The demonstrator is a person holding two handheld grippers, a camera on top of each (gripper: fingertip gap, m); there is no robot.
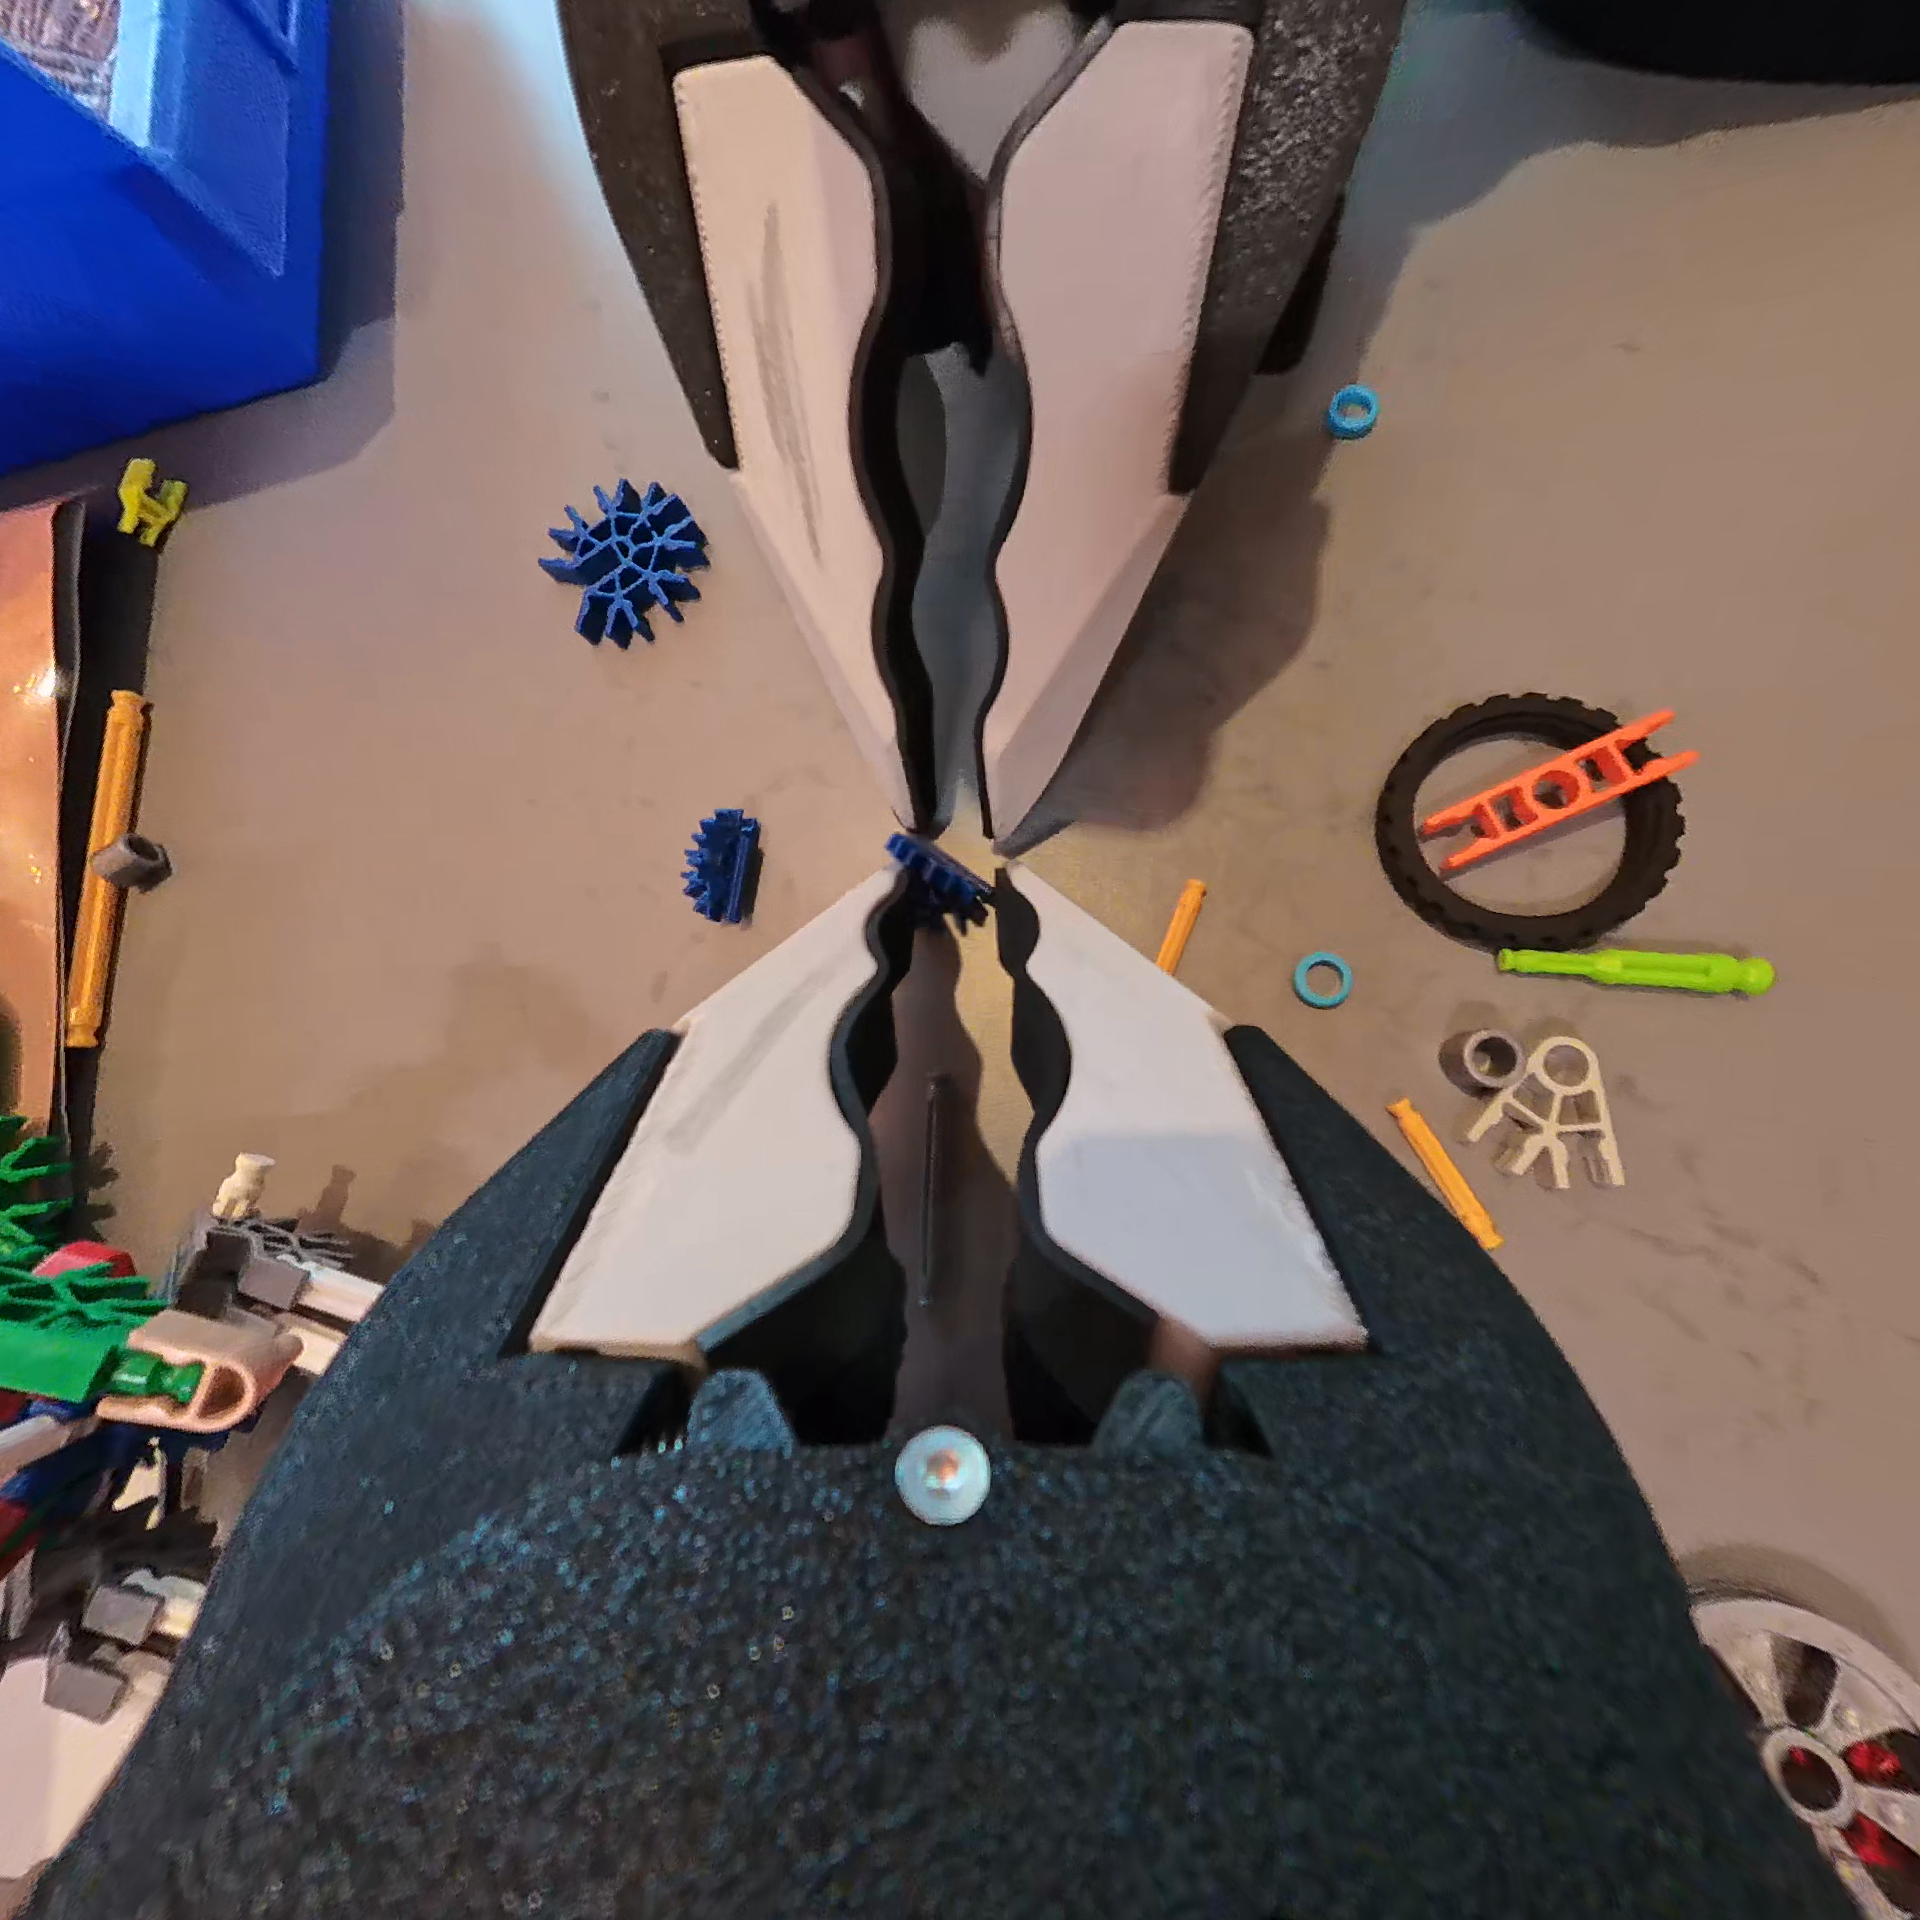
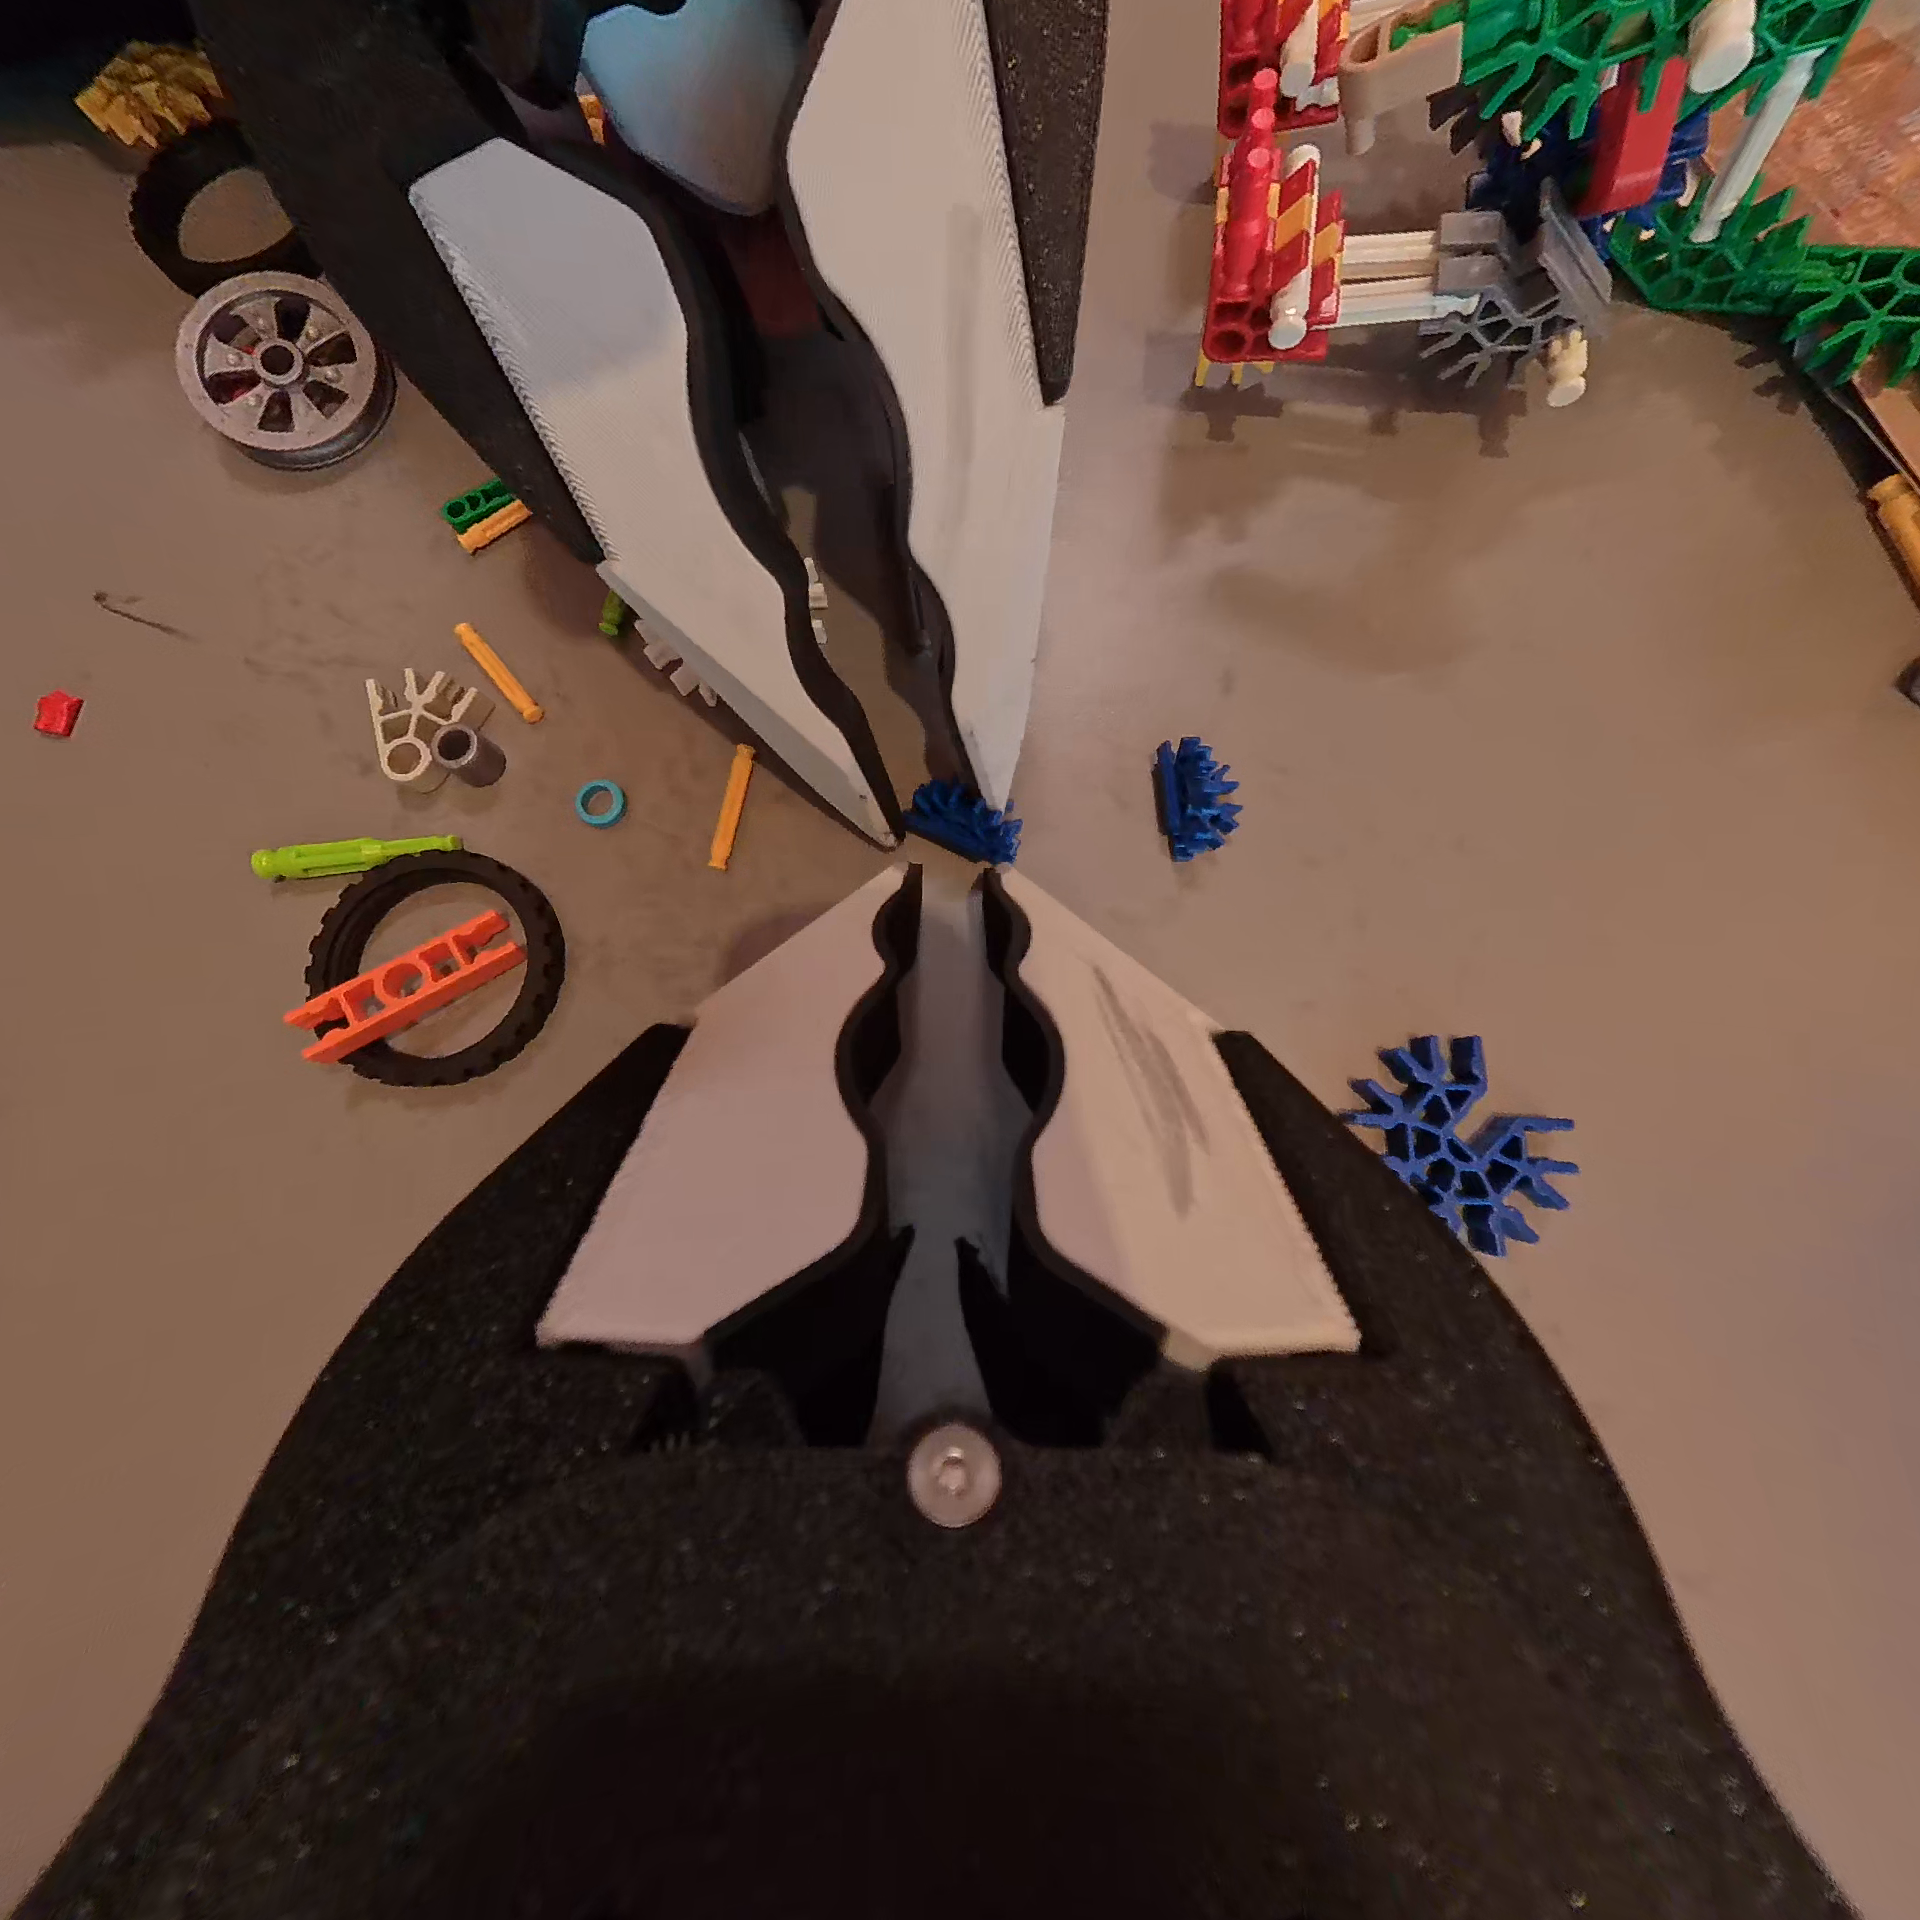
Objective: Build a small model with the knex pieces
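Observation:
My left gripper [image 1: 943, 894] is shut on a small blue toothed connector [image 1: 940, 883], held just above the grey table [image 1: 416, 987]. My right gripper [image 1: 958, 831] comes from the opposite side, tip to tip with the left. In the right wrist view the right gripper [image 2: 951, 871] has its jaws a narrow gap apart, with the tips at the edge of the connector [image 2: 961, 821]. The left gripper [image 2: 940, 821] holds the connector there. I cannot tell whether the right one grips it.
A blue snowflake connector [image 1: 627, 561] and a small blue connector [image 1: 722, 868] lie to the left. A black tyre [image 1: 1397, 831] with an orange piece [image 1: 1548, 795], a green rod [image 1: 1636, 974] and small rings lie to the right. A blue bin [image 1: 156, 229] and a built model [image 2: 1558, 208] stand nearby. My two grippers' fingertips are within a few centimetres of each other.

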